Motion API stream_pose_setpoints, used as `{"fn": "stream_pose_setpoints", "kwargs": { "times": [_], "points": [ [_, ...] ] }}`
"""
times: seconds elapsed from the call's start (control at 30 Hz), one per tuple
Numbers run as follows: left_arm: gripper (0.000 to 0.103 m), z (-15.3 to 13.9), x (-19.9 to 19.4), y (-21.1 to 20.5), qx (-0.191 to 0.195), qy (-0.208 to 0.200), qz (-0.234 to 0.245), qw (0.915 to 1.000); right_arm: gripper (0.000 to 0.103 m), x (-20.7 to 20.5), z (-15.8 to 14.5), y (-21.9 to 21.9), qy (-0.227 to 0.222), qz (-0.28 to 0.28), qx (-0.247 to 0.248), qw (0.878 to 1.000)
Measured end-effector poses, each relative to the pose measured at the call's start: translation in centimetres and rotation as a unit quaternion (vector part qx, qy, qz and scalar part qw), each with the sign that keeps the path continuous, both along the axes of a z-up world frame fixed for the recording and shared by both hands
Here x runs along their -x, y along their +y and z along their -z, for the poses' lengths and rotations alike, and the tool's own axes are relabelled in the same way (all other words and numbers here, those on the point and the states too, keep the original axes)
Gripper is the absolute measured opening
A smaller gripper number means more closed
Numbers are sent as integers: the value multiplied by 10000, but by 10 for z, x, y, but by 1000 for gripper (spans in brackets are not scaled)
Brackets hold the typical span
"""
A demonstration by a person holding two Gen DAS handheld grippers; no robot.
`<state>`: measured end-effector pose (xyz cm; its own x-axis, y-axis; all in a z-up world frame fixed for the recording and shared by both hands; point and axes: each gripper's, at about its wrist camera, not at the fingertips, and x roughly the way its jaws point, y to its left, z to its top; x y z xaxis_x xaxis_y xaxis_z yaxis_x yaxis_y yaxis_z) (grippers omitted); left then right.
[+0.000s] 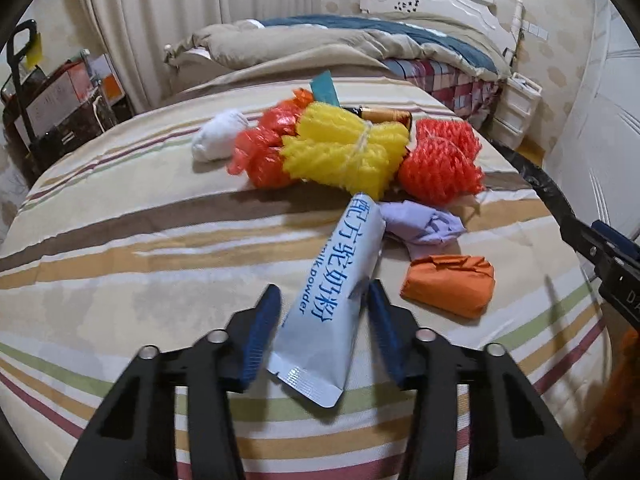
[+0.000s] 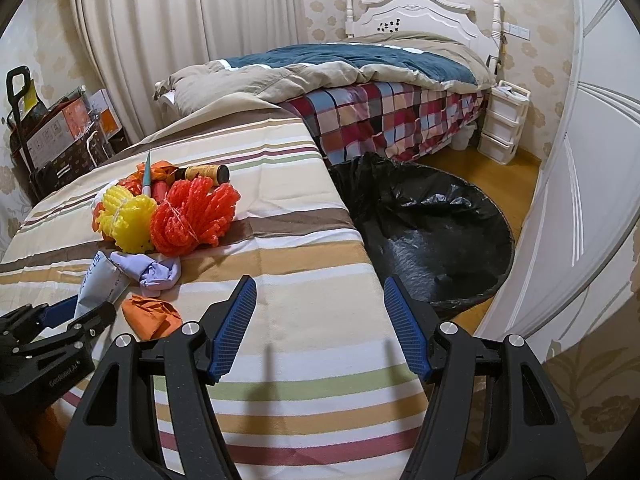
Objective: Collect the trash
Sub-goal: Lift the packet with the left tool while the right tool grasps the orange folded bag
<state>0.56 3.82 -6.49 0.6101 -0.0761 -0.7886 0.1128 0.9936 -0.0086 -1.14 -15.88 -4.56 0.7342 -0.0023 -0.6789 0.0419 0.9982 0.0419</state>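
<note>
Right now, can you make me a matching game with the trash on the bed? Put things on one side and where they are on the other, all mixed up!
Things:
1. milk powder sachet
2. yellow foam net
3. black trash bag
4. orange wad

Places:
A. on the floor beside the striped bed
B. between the left gripper's fingers
C. in the pile, between two red-orange bundles
D. lying on the sheet, right of the sachet

Pairs: 1-B, 2-C, 3-A, 4-D

Light: was soft, even indoor
Shadows: fell faint beneath gripper fingers; glare sat on black bag [image 2: 432, 216]
Edges: bent, vignetted dark
</note>
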Motion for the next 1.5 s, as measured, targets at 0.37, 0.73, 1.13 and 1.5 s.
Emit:
{"fn": "stream_pose_setpoints", "kwargs": {
  "times": [0.37, 0.73, 1.13, 1.5],
  "points": [
    [34, -12, 16, 20, -132, -276, -181, 9994, 65, 7, -3, 33, 21, -466, 148, 9988],
    [34, -22, 25, 71, -173, -541, -761, 9955, 65, 12, 4, 83, 202, -1127, 239, 9931],
    [34, -15, 26, 83, 6, -472, -815, 9956, 52, 4, 18, 107, 506, -1428, 359, 9878],
    [34, -14, 28, 85, 98, -484, -785, 9957, 31, 11, 22, 107, 608, -1628, 252, 9845]
  ]
}}
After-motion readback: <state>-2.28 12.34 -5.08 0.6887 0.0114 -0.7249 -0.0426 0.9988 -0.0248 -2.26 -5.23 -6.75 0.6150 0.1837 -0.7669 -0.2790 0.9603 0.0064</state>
